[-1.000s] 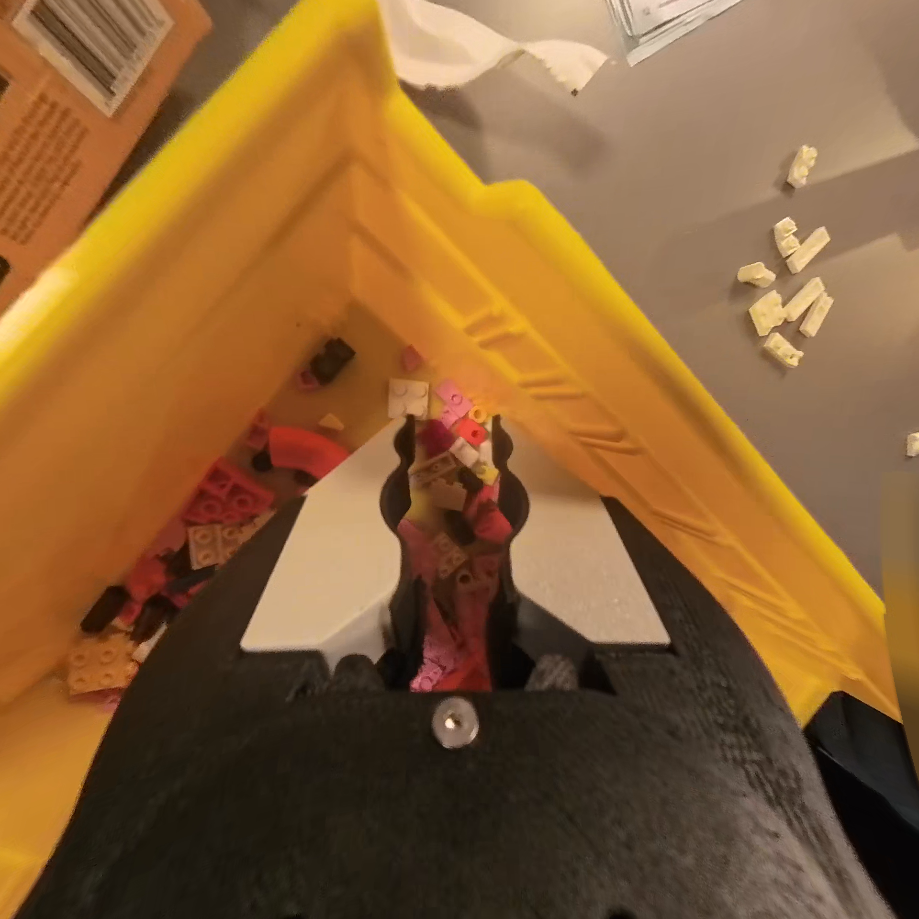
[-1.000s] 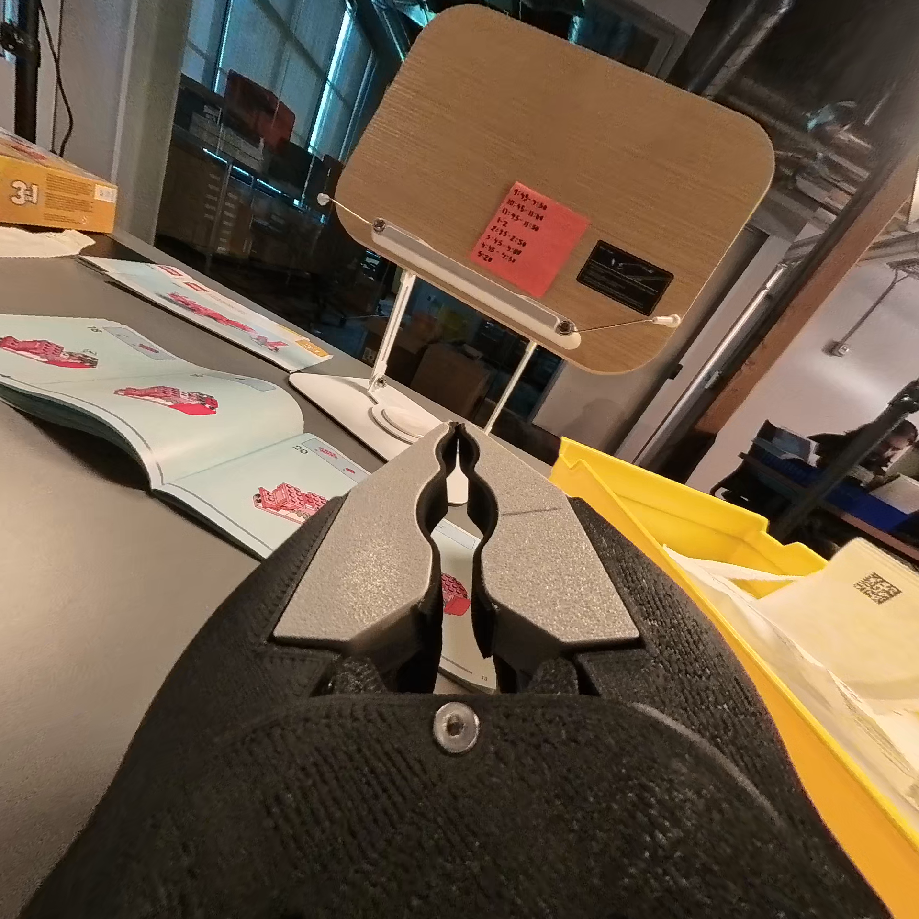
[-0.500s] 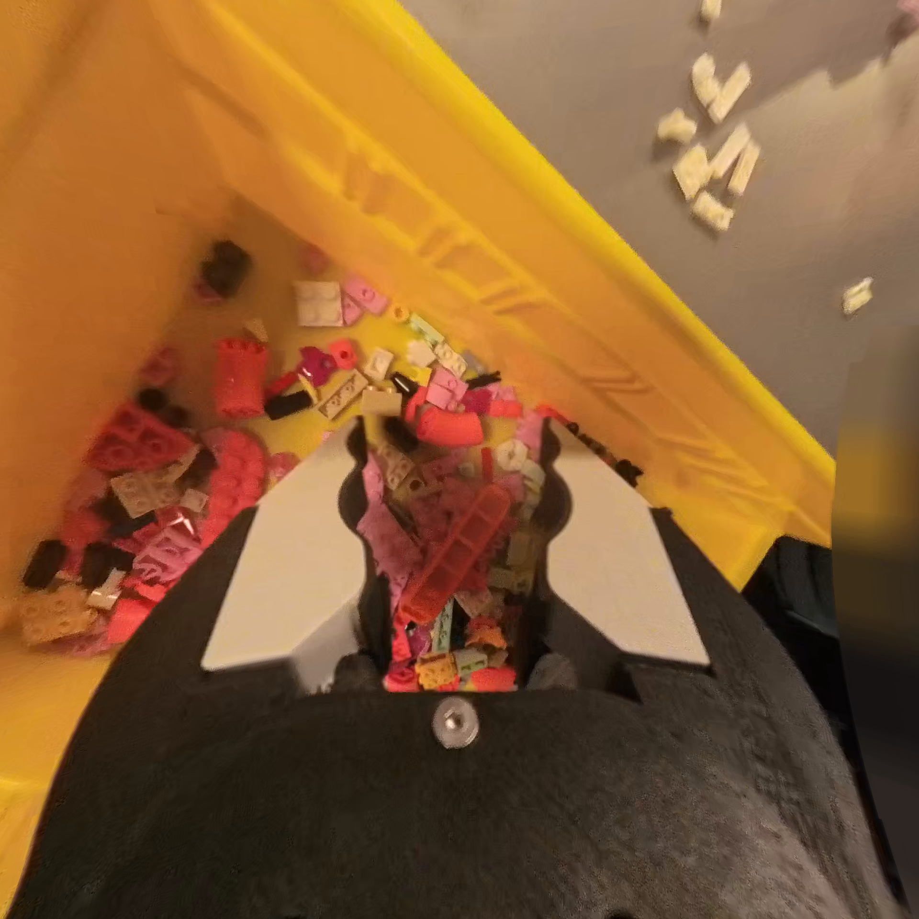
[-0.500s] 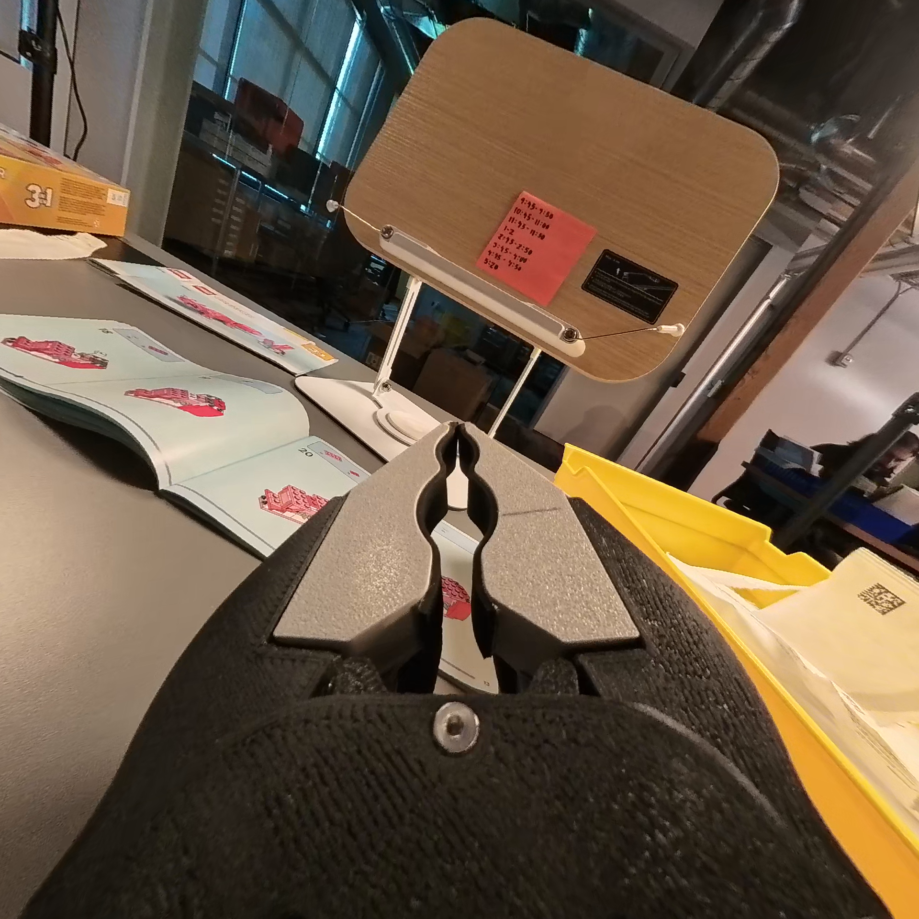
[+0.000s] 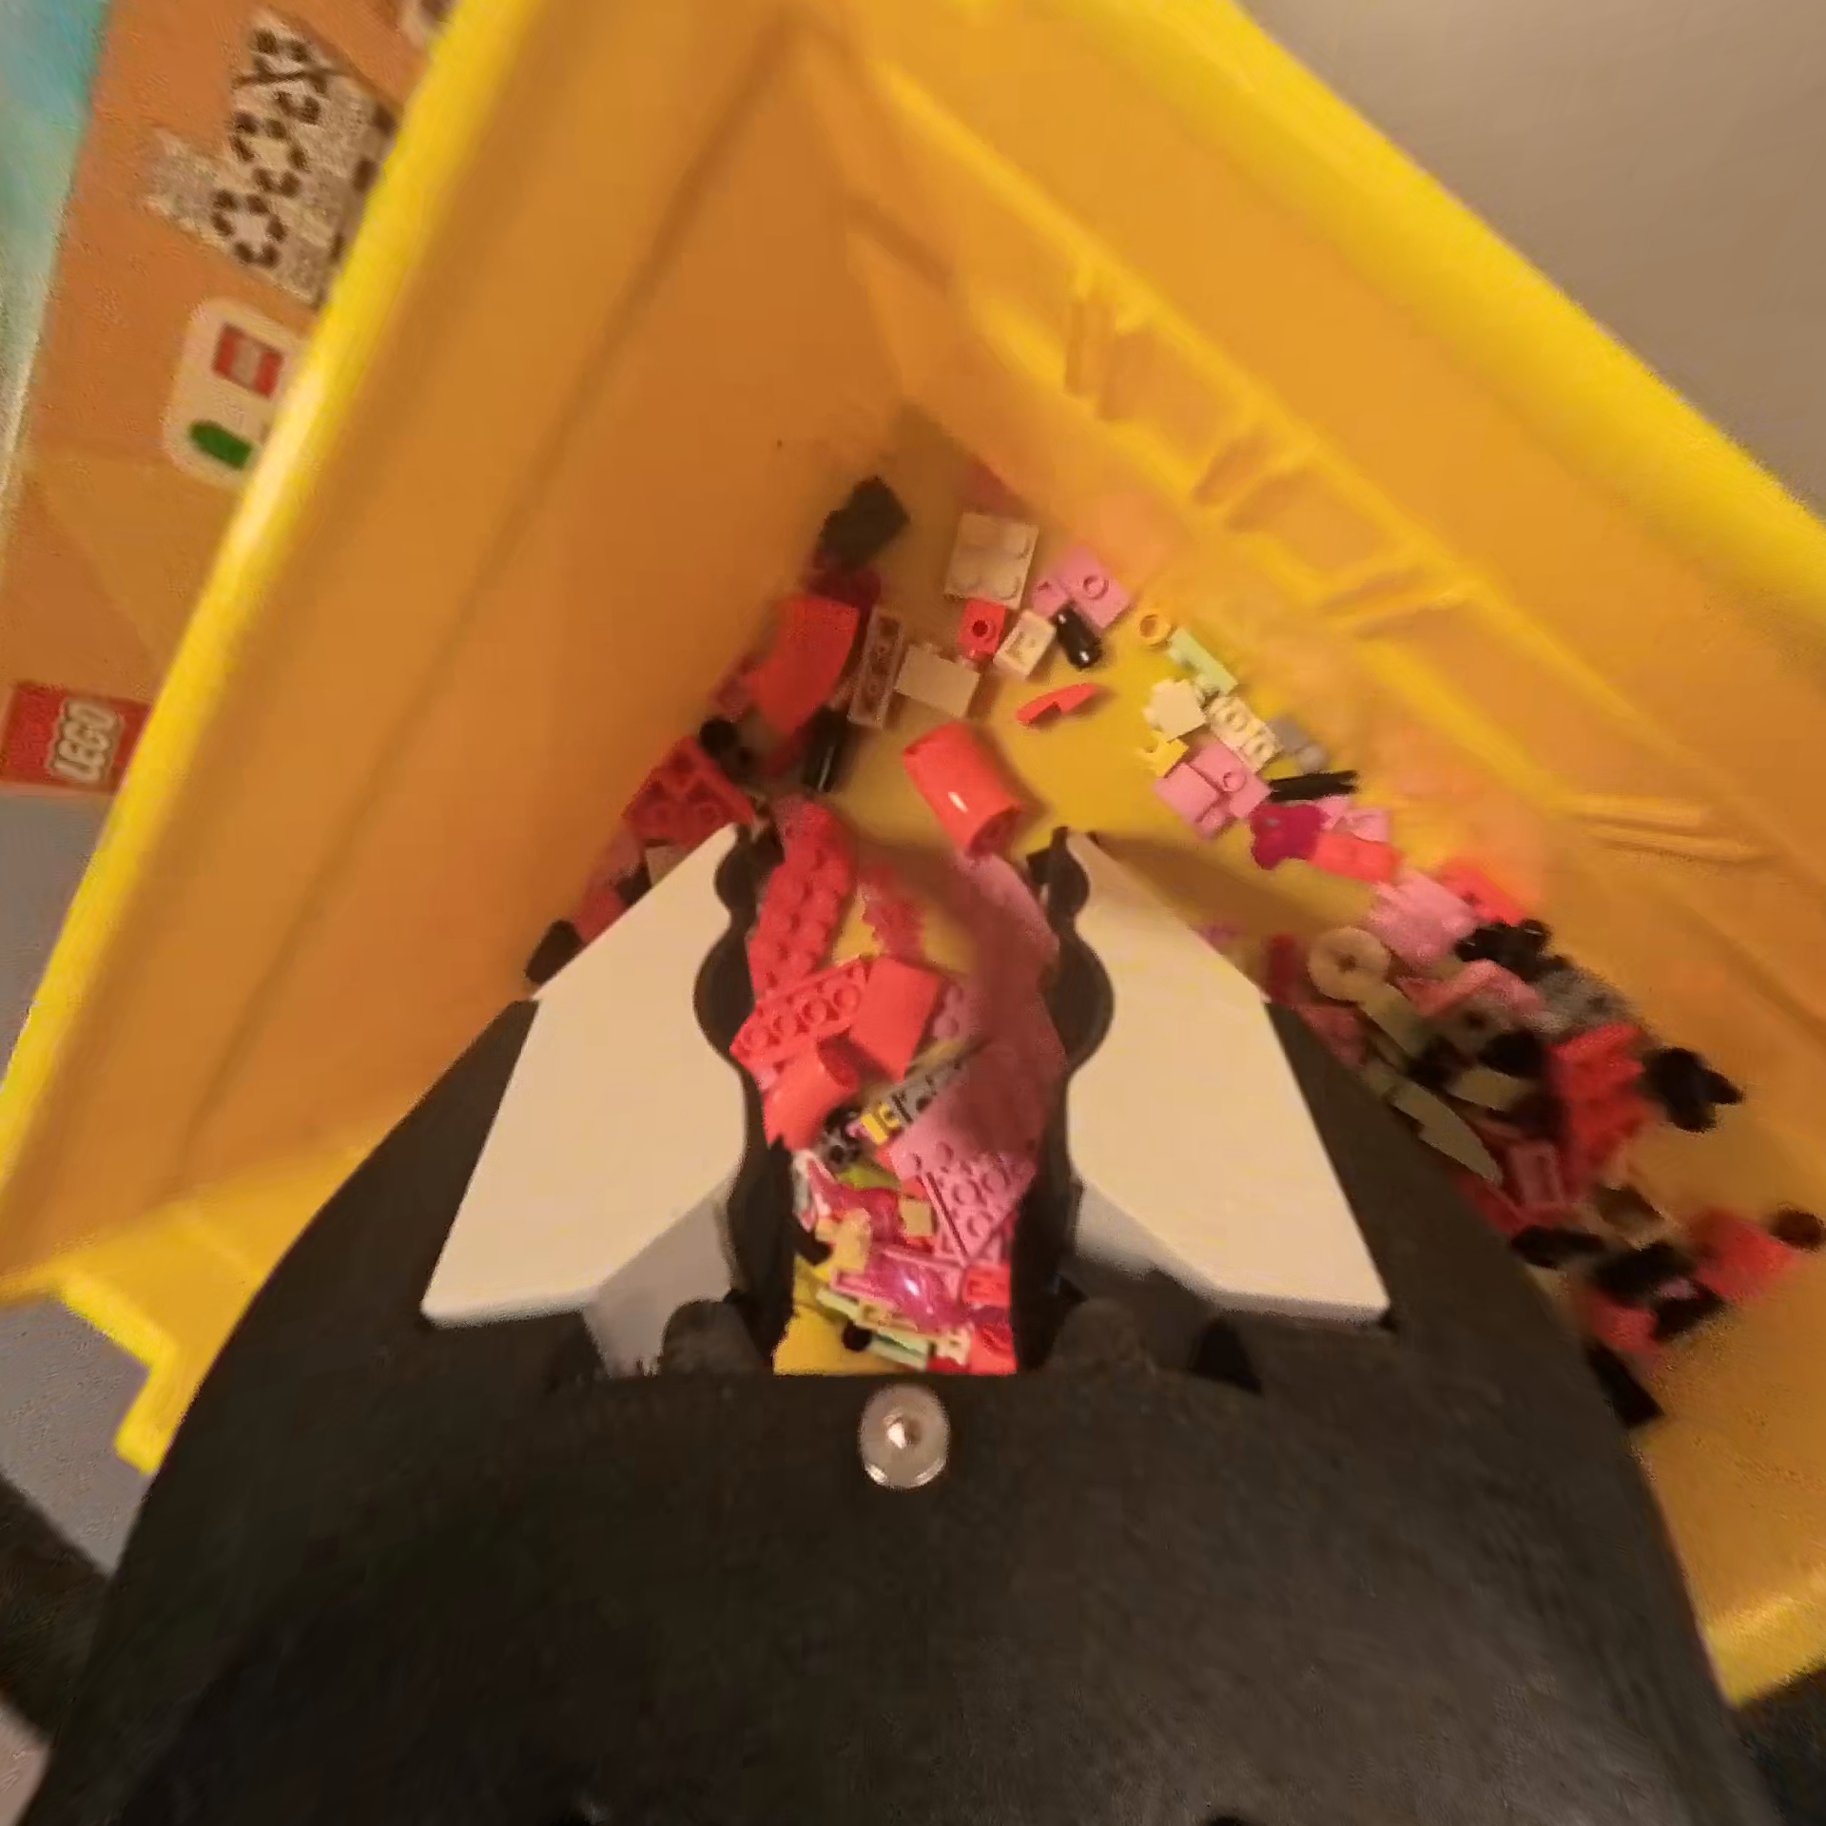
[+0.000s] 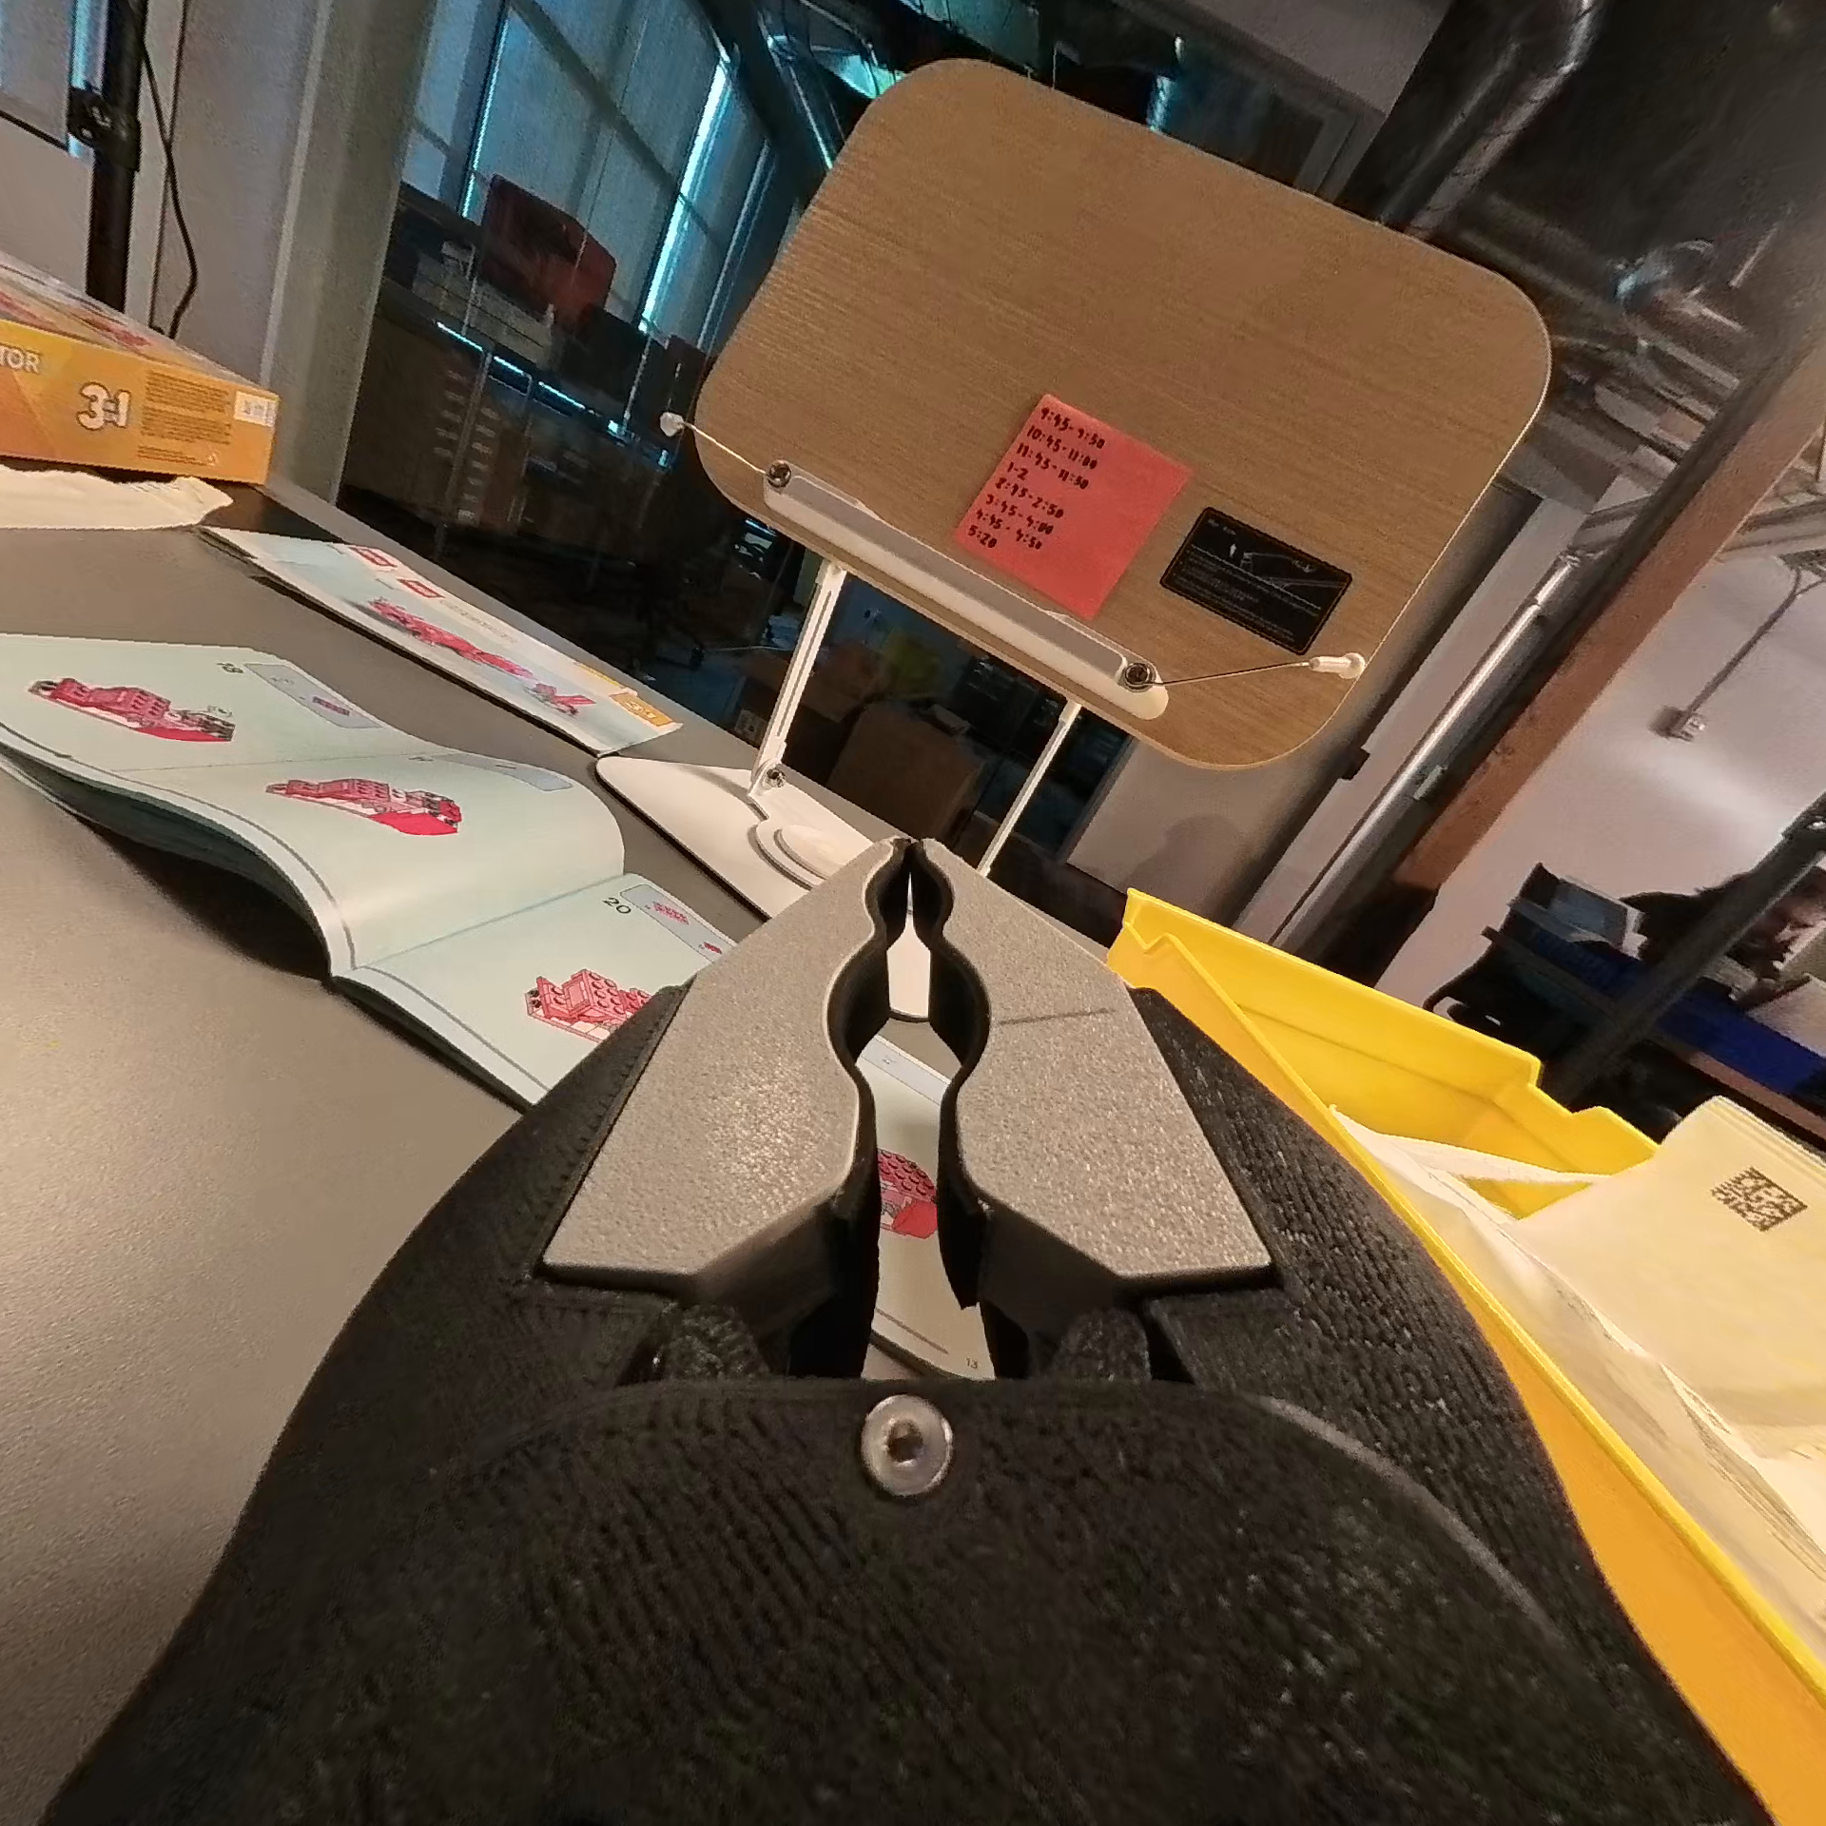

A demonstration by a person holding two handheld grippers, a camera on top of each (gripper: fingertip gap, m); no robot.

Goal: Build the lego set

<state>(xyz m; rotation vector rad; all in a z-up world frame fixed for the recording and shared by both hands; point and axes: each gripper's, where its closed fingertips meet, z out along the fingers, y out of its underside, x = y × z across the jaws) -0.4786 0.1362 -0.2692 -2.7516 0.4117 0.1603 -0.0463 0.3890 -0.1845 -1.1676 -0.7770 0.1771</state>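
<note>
My left gripper (image 5: 899, 840) is open, reaching down into a yellow bin (image 5: 494, 692) over a heap of small red, pink, black and cream bricks. A red round brick (image 5: 963, 795) lies just beyond the fingertips. A long red studded plate (image 5: 805, 909) and a blurred pink piece (image 5: 998, 939) lie in the gap between the fingers; the pads press on neither. The view is motion-blurred. My right gripper (image 6: 909, 848) is shut with its tips together and nothing between them, hovering above the grey table (image 6: 198, 1186) over an open instruction booklet (image 6: 395, 850).
A wooden book stand (image 6: 1117, 395) with a red note stands behind the booklet. A second yellow bin (image 6: 1334, 1028) holding paper sheets (image 6: 1630, 1285) is to the right. An orange box (image 6: 138, 405) lies at the far left and also beside the brick bin (image 5: 119, 494). About 50 cm separates my left fingertips from my right.
My left gripper's jaws opened wider than a second ago, and it swung across the bin over different bricks. The right gripper stayed shut and hardly moved.
</note>
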